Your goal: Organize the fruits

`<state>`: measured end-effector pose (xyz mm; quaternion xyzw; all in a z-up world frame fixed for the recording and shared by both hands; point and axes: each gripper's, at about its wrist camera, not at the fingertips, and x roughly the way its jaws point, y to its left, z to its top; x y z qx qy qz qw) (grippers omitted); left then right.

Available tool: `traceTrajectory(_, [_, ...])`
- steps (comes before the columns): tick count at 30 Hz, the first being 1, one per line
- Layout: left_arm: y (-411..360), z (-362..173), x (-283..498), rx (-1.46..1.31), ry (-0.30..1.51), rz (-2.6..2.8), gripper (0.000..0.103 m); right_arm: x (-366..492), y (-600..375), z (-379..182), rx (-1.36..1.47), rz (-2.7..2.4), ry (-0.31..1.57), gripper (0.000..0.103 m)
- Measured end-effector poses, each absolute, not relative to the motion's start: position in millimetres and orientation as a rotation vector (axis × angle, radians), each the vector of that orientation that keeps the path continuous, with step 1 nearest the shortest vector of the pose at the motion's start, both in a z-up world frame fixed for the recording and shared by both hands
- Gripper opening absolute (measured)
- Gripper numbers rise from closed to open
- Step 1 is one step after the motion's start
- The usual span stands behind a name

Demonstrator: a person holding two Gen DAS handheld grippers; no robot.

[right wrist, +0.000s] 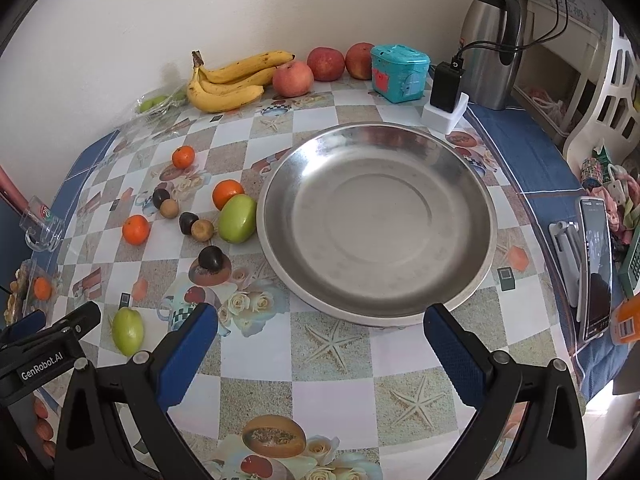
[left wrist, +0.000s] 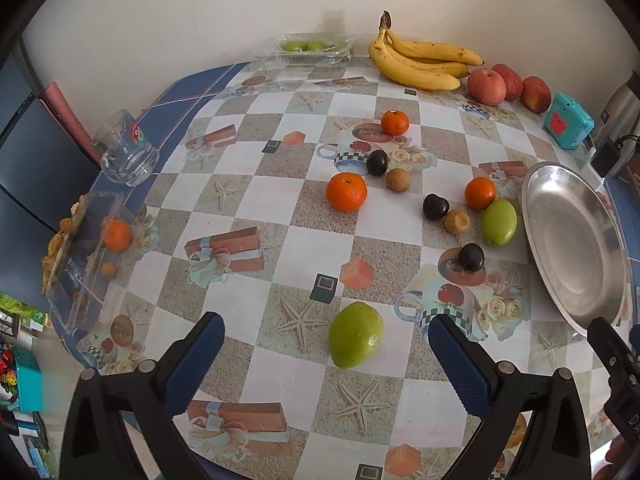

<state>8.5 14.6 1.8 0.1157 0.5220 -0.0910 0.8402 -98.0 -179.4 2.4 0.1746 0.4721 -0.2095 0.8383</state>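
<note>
Left wrist view: right edge cuts off the steel plate and a thermos; the right gripper shows only as a black sliver at lower right, state unreadable here. Clear box at left is glare-heavy, one tangerine visible inside, rest unclear. Left gripper is above the near table edge, jaws spread wide, nothing between the pads; nearest green fruit lies on the cloth between them, not touched. Three loose tangerines, three dark plums, two brown longan-like fruits and a second green fruit are scattered mid-table. Far clear tray holds two green fruits; bananas and three apples sit along the wall. Right wrist view: right gripper released, wide apart, empty, just short of the plate's near rim. Plate holds nothing. Fruits all lie left of it. Phone on a stand at right, partly cropped.
</note>
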Motion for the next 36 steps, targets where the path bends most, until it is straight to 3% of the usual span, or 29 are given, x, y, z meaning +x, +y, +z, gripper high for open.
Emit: traceTrajectory(36, [16.0, 15.4, 6.9, 0.204, 1.038, -0.258, 0.103, -93.5, -173.4, 1.8, 0.343, -0.425, 1.017, 0.103])
